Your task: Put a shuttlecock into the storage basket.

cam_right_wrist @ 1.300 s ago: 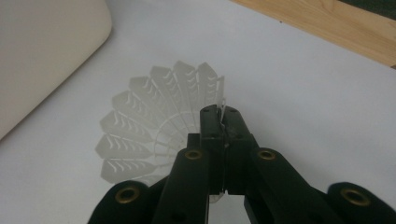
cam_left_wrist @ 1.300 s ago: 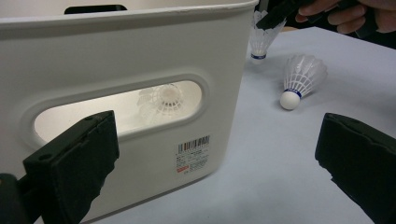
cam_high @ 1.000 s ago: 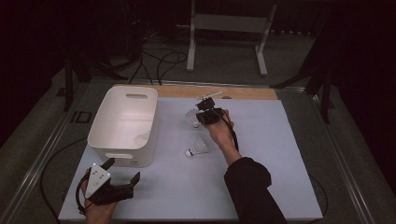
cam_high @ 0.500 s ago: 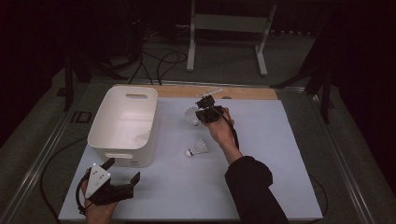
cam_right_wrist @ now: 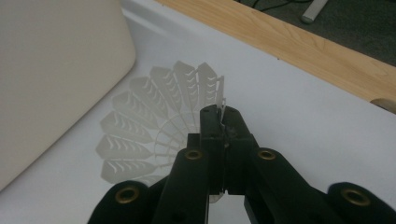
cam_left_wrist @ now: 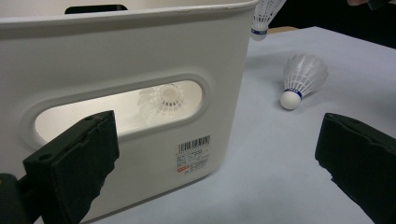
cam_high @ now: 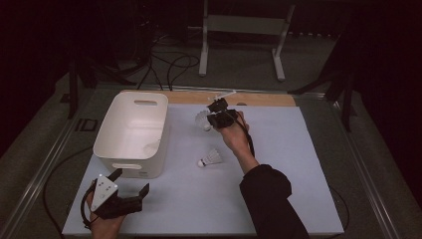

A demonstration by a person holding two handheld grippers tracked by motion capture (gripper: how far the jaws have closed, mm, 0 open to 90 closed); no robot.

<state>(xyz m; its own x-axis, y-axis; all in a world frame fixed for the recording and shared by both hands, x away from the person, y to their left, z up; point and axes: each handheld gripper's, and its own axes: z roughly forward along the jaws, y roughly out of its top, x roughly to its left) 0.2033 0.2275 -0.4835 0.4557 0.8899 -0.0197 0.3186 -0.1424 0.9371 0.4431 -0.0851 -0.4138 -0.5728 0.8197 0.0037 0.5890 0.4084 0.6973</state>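
Observation:
My right gripper (cam_high: 215,117) is at the far middle of the table, shut on the skirt edge of a white feather shuttlecock (cam_high: 202,120); in the right gripper view the jaws (cam_right_wrist: 222,116) pinch its rim (cam_right_wrist: 154,121) above the mat. A second shuttlecock (cam_high: 211,158) lies loose on the mat nearer me, also in the left gripper view (cam_left_wrist: 301,79). A third one (cam_left_wrist: 163,100) lies inside the white tub (cam_high: 117,134), visible through its handle slot. My left gripper (cam_high: 130,185) rests at the near left, open, nothing between its pads (cam_left_wrist: 70,172).
The white tub's near wall (cam_left_wrist: 140,56) stands right in front of the left gripper. A wooden strip (cam_high: 268,99) runs along the far table edge. Metal rails border the table, and cables and a stand lie on the floor behind.
The right gripper has shifted only slightly with its shuttlecock. The loose shuttlecock on the mat seems to have rolled a little to the right. The left gripper has not moved.

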